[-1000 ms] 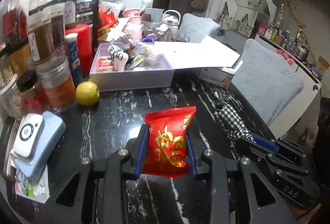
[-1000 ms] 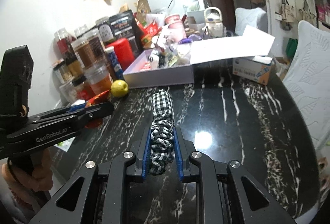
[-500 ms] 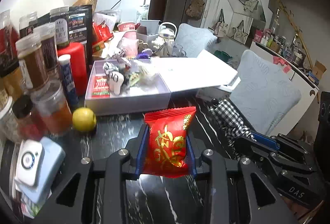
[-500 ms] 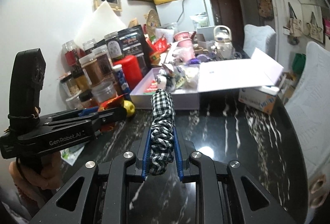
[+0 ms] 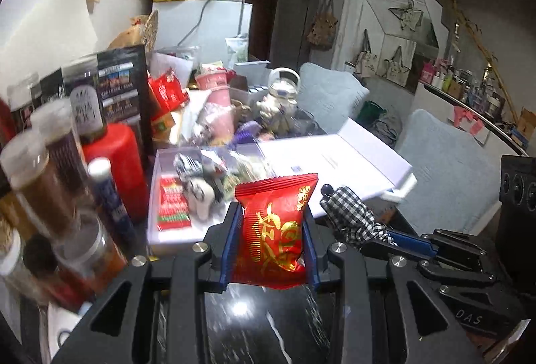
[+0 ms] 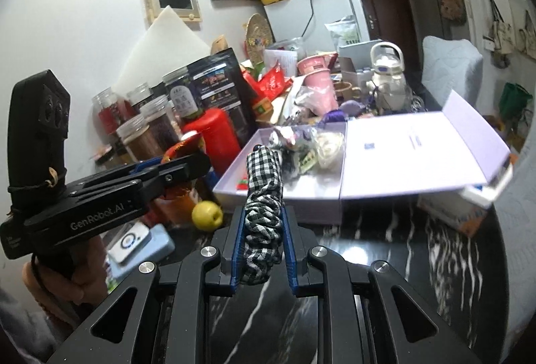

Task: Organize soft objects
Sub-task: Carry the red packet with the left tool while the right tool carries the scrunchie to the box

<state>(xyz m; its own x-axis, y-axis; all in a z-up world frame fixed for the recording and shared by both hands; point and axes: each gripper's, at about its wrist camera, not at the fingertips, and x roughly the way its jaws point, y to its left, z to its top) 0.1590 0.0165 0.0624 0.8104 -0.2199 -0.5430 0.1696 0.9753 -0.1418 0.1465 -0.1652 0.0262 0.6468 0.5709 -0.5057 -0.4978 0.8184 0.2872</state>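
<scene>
I count: grippers 2, left gripper [image 5: 271, 241] and right gripper [image 6: 262, 243] | red snack packet [image 5: 276, 230] 1 | checked cloth bundle [image 6: 263, 216] 1 | open lavender box [image 6: 284, 193] 1 at 12 o'clock | yellow-green fruit [image 6: 207, 216] 1 at 10 o'clock

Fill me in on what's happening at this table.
A person is tidying soft things with two handheld grippers. The left gripper is shut on a red snack packet, the right gripper on a rolled checkered cloth. Both hang above the black table, facing the open lavender box.
</scene>
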